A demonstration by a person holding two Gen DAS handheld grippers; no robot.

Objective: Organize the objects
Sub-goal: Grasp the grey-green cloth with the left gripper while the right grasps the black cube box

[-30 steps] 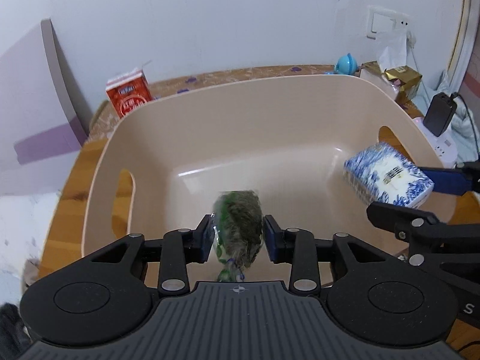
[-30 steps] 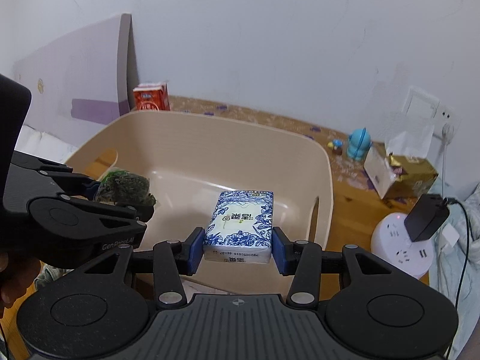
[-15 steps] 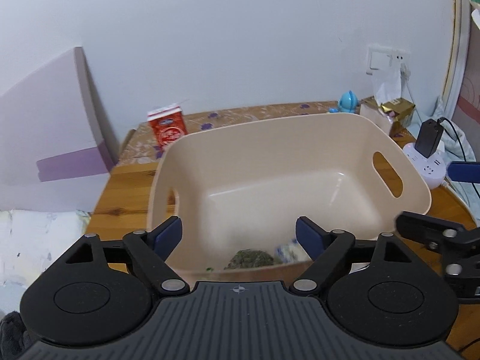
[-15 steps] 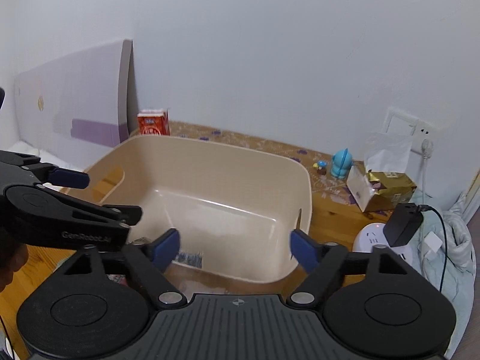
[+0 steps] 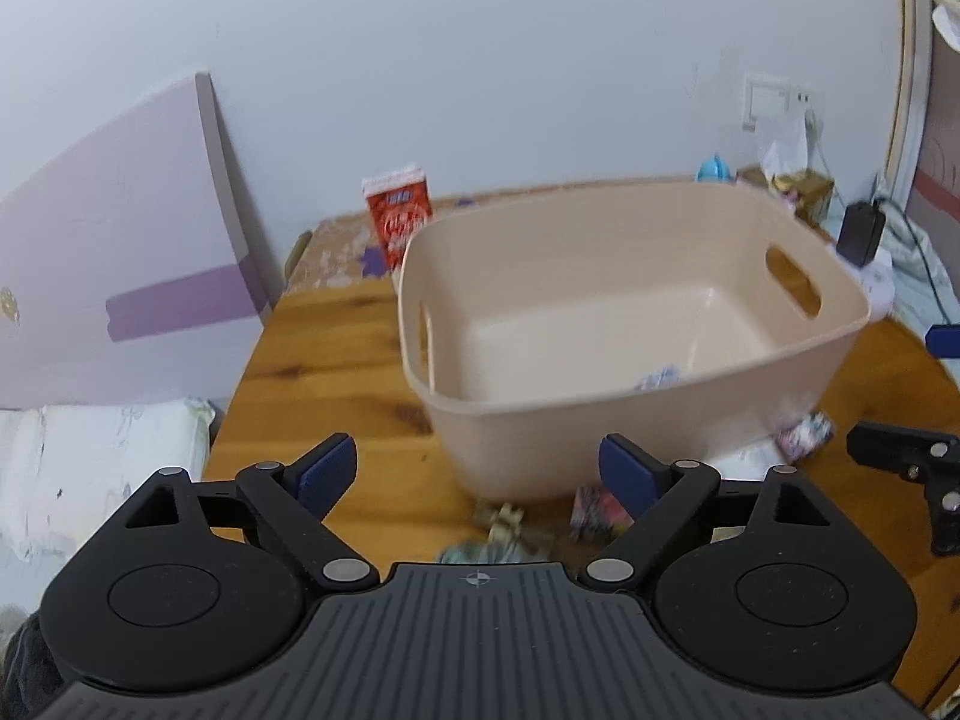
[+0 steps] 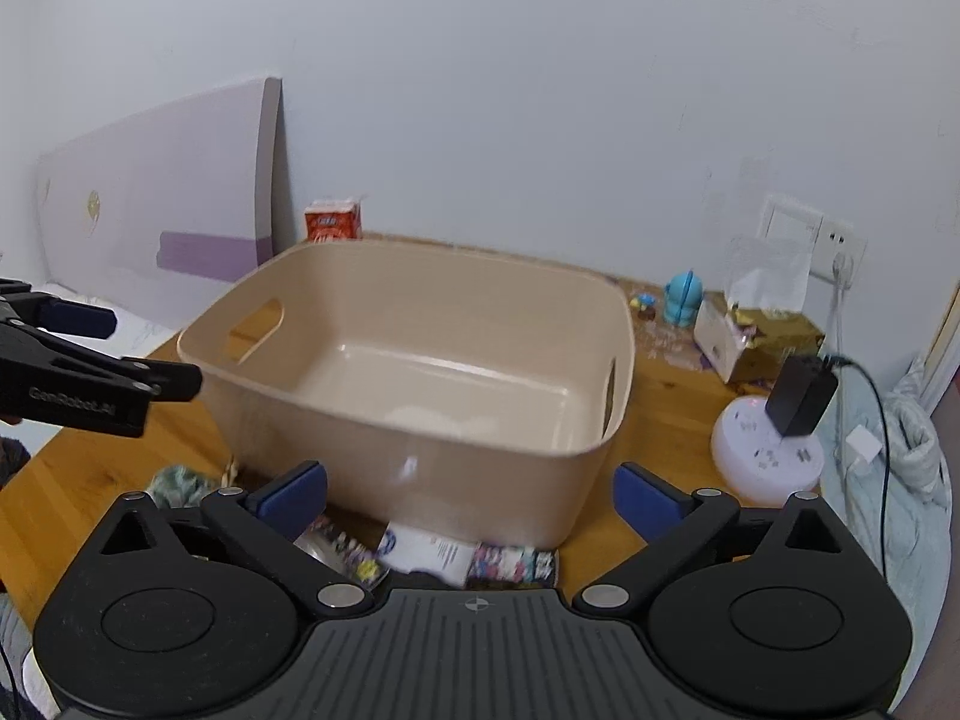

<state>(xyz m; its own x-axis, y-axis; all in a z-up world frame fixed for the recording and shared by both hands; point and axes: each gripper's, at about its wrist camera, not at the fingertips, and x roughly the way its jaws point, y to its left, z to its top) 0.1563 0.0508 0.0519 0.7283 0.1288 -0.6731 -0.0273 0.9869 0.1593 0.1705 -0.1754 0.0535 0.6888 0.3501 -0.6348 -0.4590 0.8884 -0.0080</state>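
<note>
A red carton (image 6: 332, 223) stands upright at the back of the desk (image 5: 318, 372), against the white wall (image 6: 540, 90). A lilac board (image 6: 156, 204) with a purple stripe leans on that wall to the left. At the right, a blue figurine (image 6: 683, 297) stands near a gold tissue box (image 6: 759, 339) with tissue sticking up from it. Behind them a wall socket (image 6: 813, 237) is mounted. A round white power strip (image 6: 765, 450) sits on the desk's right edge with a black adapter (image 6: 801, 395) plugged into it, its cable trailing right. White bedding (image 5: 90, 456) lies left of the desk.

bin (image 6: 420, 306) beige | carton (image 5: 399, 219) red/wht | table (image 5: 336, 360) wood-brown
</note>
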